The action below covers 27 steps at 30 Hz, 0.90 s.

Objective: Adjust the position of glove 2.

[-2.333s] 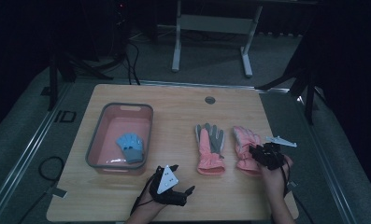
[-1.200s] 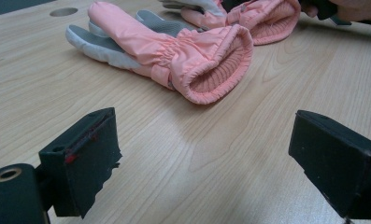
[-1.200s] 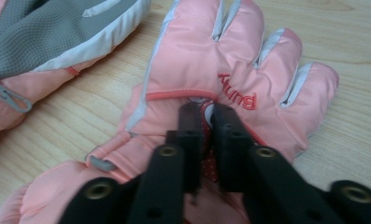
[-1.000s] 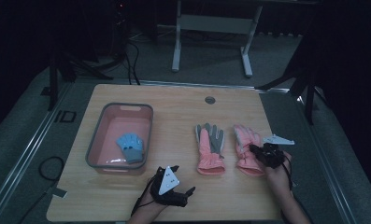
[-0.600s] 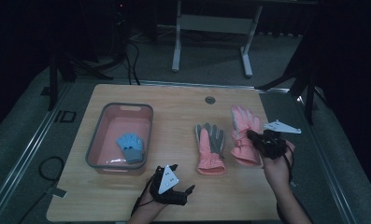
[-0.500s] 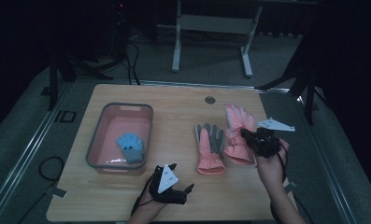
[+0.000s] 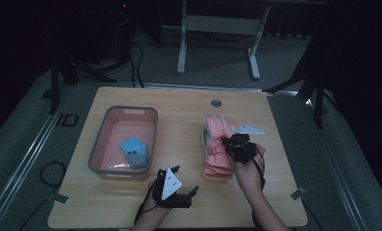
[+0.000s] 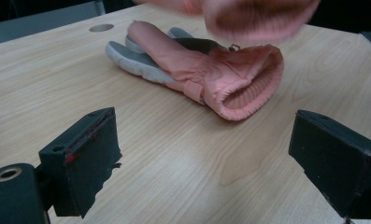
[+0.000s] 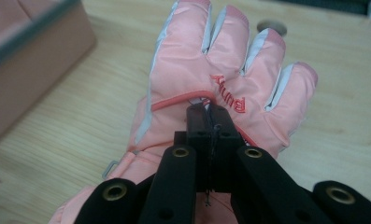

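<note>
My right gripper (image 7: pixel 228 142) (image 9: pixel 211 116) is shut on the back of a pink ski glove (image 7: pixel 216 124) (image 9: pixel 206 56) and holds it off the table. The glove hangs over a second pink and grey glove (image 7: pixel 218 168) (image 8: pixel 206 70) that lies flat at the table's centre right. Its blurred cuff (image 8: pixel 260 16) crosses the top of the left gripper view. My left gripper (image 7: pixel 184 179) (image 8: pixel 206 154) rests open near the front edge, with bare wood between its jaws and the lying glove's cuff ahead of it.
A grey-rimmed pink tub (image 7: pixel 126 109) (image 9: pixel 29 60) stands at the left and holds a small blue glove (image 7: pixel 134 150). A round cable hole (image 7: pixel 216 103) (image 9: pixel 272 25) sits near the far edge. A metal stand (image 7: pixel 217 24) is on the floor beyond the table.
My right gripper has lifted the pink glove off the table at the right and carried it left, over the other glove. The left gripper has stayed put.
</note>
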{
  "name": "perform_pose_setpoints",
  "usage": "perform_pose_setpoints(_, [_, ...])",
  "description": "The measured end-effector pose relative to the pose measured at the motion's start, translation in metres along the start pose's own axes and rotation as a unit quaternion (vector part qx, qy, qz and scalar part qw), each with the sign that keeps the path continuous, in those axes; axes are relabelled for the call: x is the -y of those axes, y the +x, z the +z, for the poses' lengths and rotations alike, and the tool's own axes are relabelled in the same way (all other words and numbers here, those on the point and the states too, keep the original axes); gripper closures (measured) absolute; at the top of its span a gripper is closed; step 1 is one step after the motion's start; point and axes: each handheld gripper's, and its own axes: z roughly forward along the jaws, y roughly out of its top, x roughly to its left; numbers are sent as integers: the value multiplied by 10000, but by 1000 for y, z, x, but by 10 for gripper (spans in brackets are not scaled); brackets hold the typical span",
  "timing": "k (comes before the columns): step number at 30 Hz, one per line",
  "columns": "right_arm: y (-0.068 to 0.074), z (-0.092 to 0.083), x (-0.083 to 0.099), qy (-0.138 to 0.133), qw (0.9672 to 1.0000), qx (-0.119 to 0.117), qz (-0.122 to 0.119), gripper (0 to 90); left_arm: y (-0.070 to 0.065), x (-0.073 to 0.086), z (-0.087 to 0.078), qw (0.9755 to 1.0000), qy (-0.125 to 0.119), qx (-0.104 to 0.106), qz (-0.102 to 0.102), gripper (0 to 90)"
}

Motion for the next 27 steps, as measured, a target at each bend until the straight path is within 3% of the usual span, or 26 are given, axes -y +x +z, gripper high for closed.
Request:
perform_pose_setpoints(6, [0, 32, 21, 384, 9992, -44, 127, 887, 2, -5, -4, 9998, 85, -15, -192, 97])
perform_pose_setpoints(11, [3, 45, 34, 364, 9993, 51, 79, 887, 0, -7, -3, 9996, 199, 116, -153, 99])
perform_pose_setpoints(14, [5, 46, 33, 378, 9992, 61, -72, 860, -2, -7, -2, 9994, 307, 112, -132, 100])
perform_pose_setpoints(16, [4, 43, 31, 300, 9995, -41, -76, 783, -3, -8, -2, 9992, 359, 100, -148, 101])
perform_pose_setpoints(21, [-5, 26, 26, -25, 9992, -330, -231, 413, -3, -11, -2, 9989, 396, 166, -166, 114])
perform_pose_setpoints(23, [-11, 17, 24, -151, 9984, -416, -363, 345, -3, -13, -2, 9989, 383, 202, -174, 115])
perform_pose_setpoints(26, [-26, 7, 22, -215, 9951, -912, -303, 124, -4, -17, -1, 9987, 390, 260, -183, 120])
perform_pose_setpoints(27, [-32, 4, 22, -280, 9940, -1017, -286, 124, -4, -18, 0, 9987, 405, 251, -153, 122])
